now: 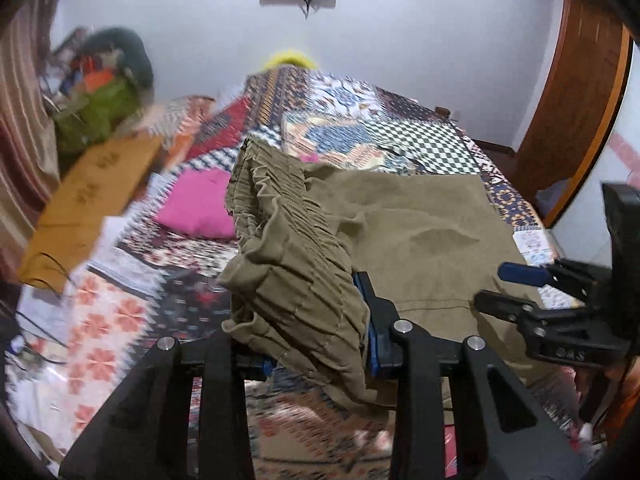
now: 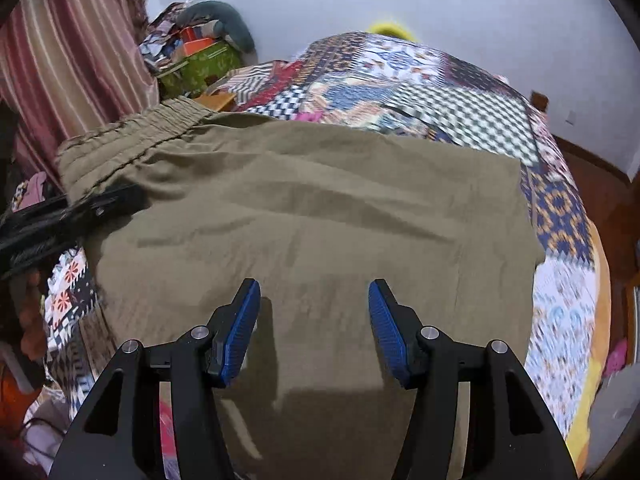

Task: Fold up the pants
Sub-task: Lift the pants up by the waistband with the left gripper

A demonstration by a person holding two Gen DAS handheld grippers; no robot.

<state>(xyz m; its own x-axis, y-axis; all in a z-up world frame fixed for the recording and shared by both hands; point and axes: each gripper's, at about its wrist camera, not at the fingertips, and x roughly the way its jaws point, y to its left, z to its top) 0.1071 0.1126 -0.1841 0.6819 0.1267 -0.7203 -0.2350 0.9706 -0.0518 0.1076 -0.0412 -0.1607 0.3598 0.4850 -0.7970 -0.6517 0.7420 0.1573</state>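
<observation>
on patchwork bedspread [image 2: 460, 96], left gripper [image 1: 320, 312] clamping pants [image 2: 320, 200]

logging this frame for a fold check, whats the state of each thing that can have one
pants: spread on the quilt, waistband end bunched and lifted
left tongs: shut on the waistband
right tongs: open, nothing between them, over the pants
quilt: spread flat over the bed
pink cushion: lying on the quilt beside the pants
</observation>
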